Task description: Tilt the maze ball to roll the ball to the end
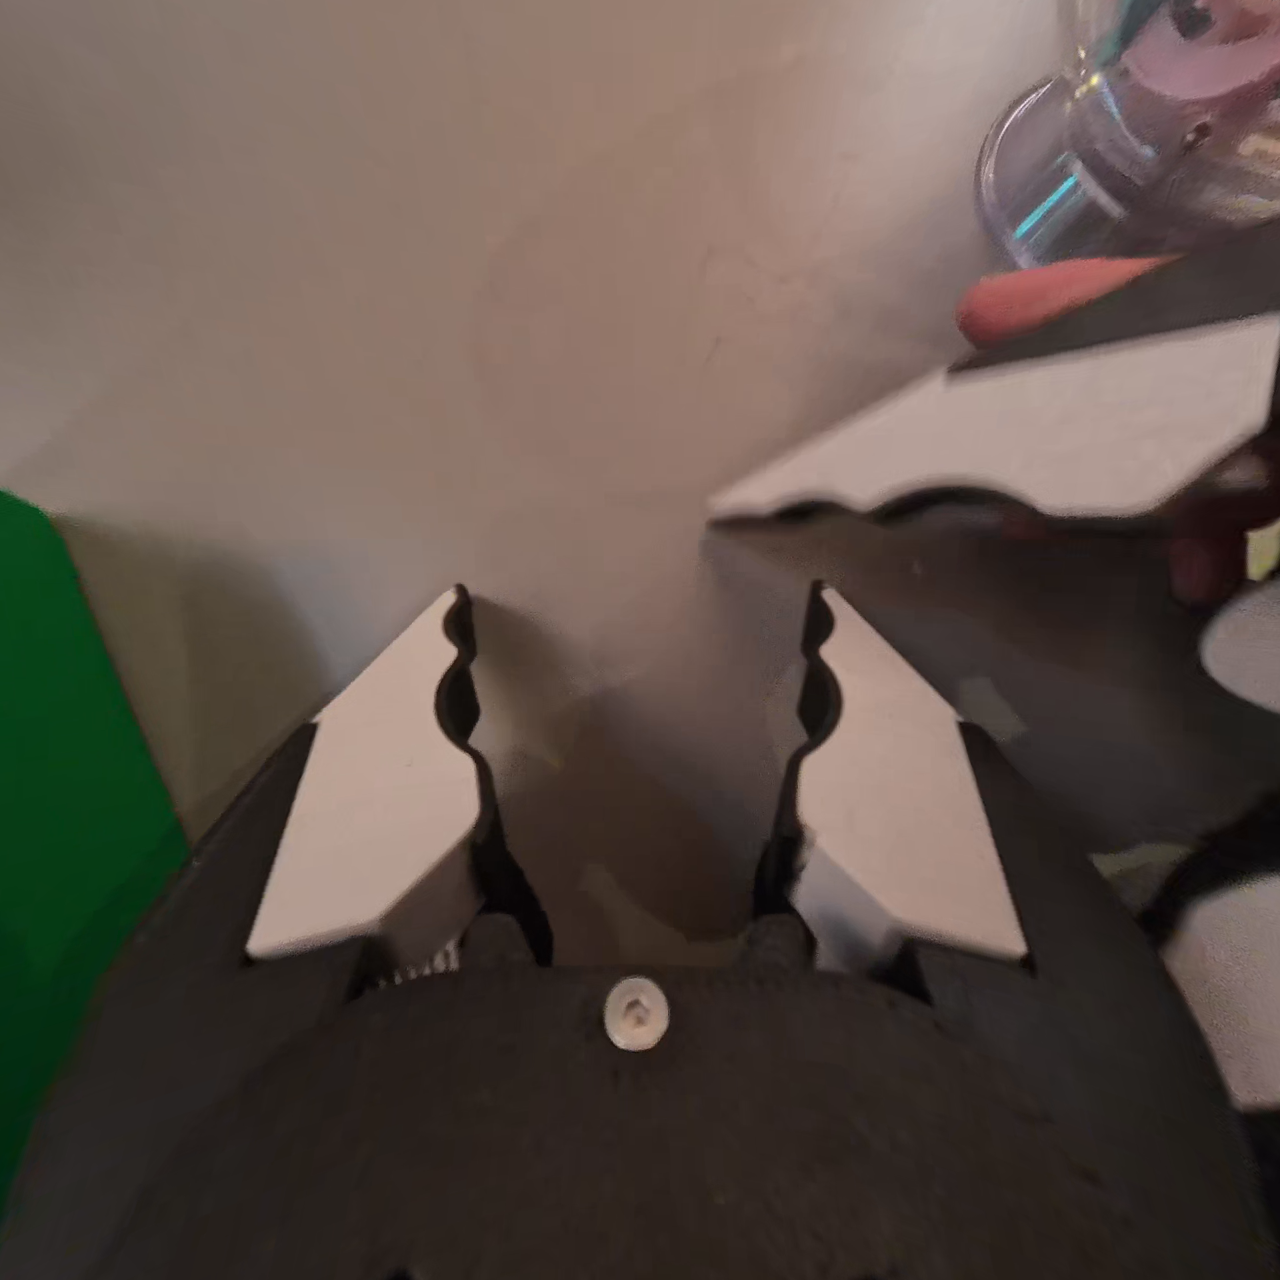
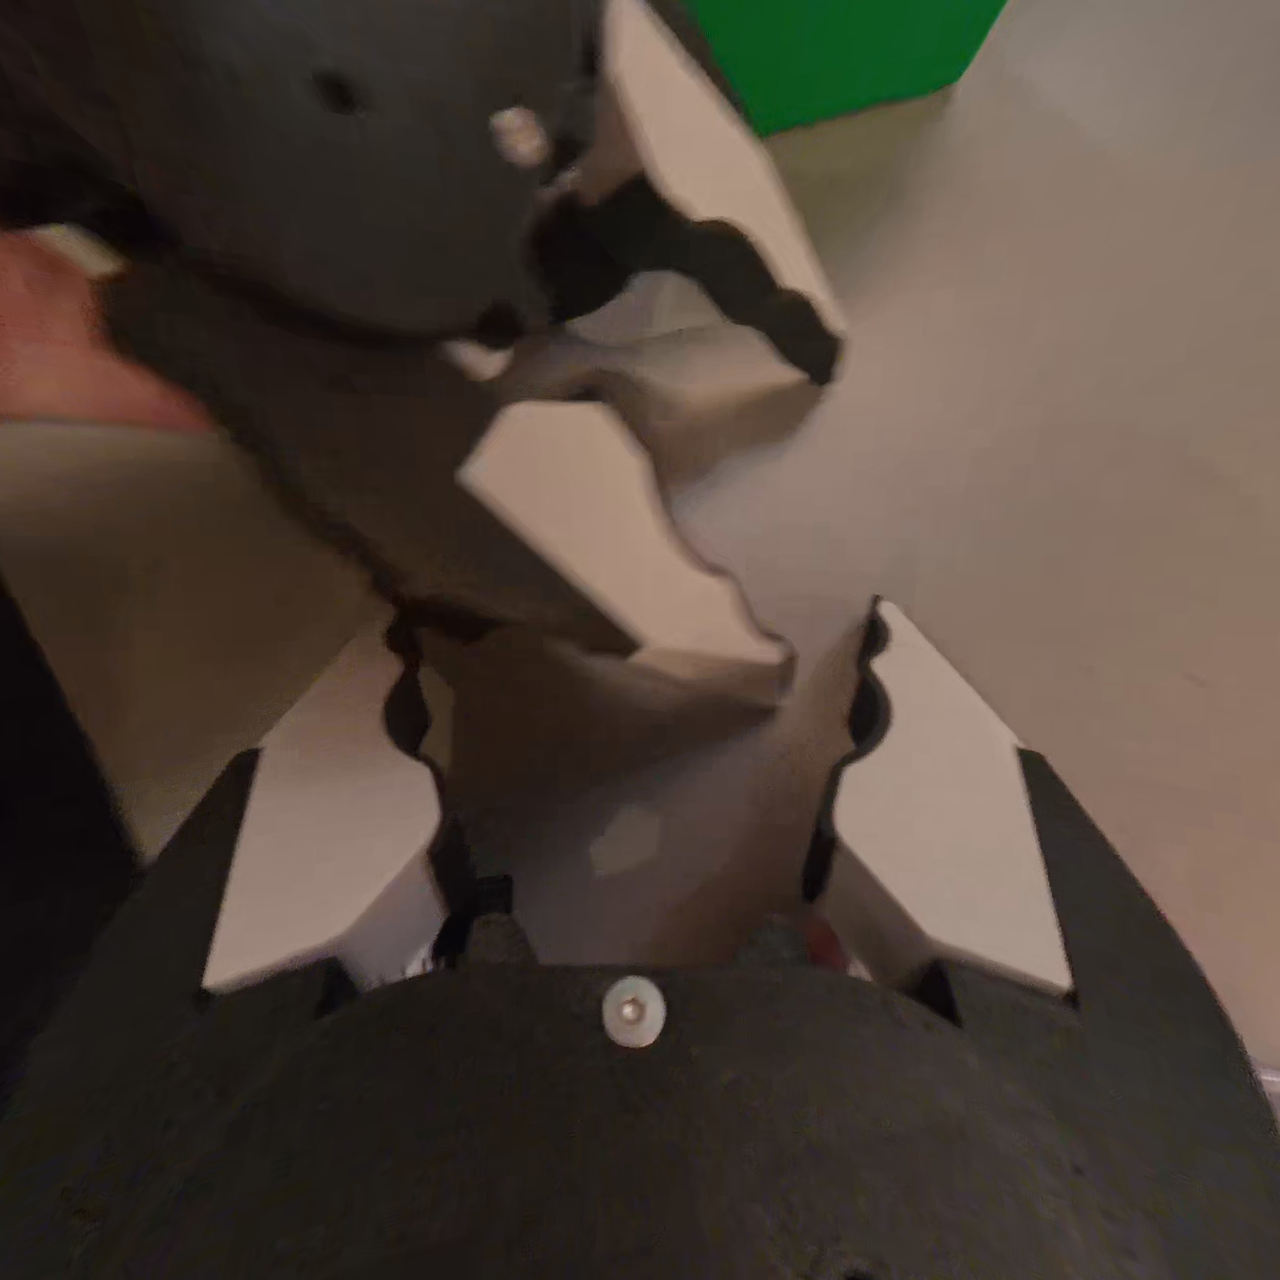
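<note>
Tools and surroundings, both wrist views. Your left tool (image 1: 637, 596) is spread wide, its white fingers (image 1: 388, 796) well apart with nothing between them; only pale bench (image 1: 485, 312) shows in the gap. Your right tool (image 2: 637, 616) is likewise parted and grips nothing.

In the left wrist view, the maze ball (image 1: 1136, 131) sits at the upper right corner, a clear sphere with pink and teal parts inside, blurred and cut off by the frame edge. It lies well apart from your left tool's fingertips. Just below it you see a reddish, blurred finger-like shape (image 1: 1039, 294) against a dark body, and below that the long white finger of the other tool (image 1: 1004, 450), reaching in from the right and lying between your left tool and the ball. Whether anything touches the ball, you cannot tell. A green object (image 1: 62, 762) stands at the left edge. Pale, rounded shapes at the right edge are too blurred to identify.

In the right wrist view, the maze ball does not appear. The left tool (image 2: 803, 512) crosses the frame from the upper left, its dark body (image 2: 312, 173) and lower white finger (image 2: 623, 554) directly ahead of your right tool; that finger's tip comes just beside your right tool's right finger (image 2: 935, 796), blocking the line forward. A hand (image 2: 62, 346) shows at the left edge behind it. The green object (image 2: 831, 55) lies at the top.
</note>
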A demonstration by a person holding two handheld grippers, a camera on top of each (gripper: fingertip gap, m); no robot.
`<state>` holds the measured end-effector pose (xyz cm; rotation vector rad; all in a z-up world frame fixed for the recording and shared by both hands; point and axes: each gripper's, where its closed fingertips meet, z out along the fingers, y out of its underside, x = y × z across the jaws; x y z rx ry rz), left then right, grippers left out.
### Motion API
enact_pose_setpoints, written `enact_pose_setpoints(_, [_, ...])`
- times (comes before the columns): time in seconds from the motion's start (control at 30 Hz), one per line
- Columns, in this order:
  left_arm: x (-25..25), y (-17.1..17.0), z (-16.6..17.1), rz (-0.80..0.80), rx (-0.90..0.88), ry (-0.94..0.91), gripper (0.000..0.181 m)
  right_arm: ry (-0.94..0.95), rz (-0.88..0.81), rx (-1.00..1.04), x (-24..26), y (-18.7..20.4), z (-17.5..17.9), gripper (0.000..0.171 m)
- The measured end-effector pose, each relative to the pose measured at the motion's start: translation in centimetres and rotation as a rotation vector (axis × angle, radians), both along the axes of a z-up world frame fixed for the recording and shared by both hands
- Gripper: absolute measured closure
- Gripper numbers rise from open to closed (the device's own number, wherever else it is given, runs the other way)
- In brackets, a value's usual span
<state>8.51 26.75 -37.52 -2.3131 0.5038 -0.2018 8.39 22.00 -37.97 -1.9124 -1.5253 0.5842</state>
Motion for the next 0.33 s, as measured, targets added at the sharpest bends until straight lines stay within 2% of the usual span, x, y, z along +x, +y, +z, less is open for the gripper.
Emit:
enact_pose_setpoints(0.03, [-0.6,-0.5,-0.1,0.038,-0.002,0.008,0.077,0.002,-0.056,0.04,0.0,1.3,0.0,0.029])
enact_pose_setpoints(0.07, [-1.6,-0.7,0.0,0.091,0.005,0.017,0.076,-0.007,-0.082,0.04,0.0,2.0,-0.1,0.016])
enact_pose_setpoints(0.13, [-2.8,-1.9,0.0,0.126,0.001,-0.006,0.09,-0.024,-0.048,-0.049,-0.3,1.5,-0.6,0.026])
enact_pose_setpoints(0.2, [-3.7,-3.5,0.2,0.07,0.027,0.031,0.092,-0.021,-0.052,-0.044,-0.7,1.7,-0.5,0.029])
enact_pose_setpoints(0.23, [-4.3,-3.9,0.4,0.064,0.042,0.054,0.099,-0.02,-0.058,-0.044,-1.0,1.7,-0.5,0.031])
enact_pose_setpoints(0.33, [-5.3,-5.1,0.4,0.066,0.049,0.047,0.108,-0.032,-0.088,-0.048,-1.5,1.5,-0.7,0.021])
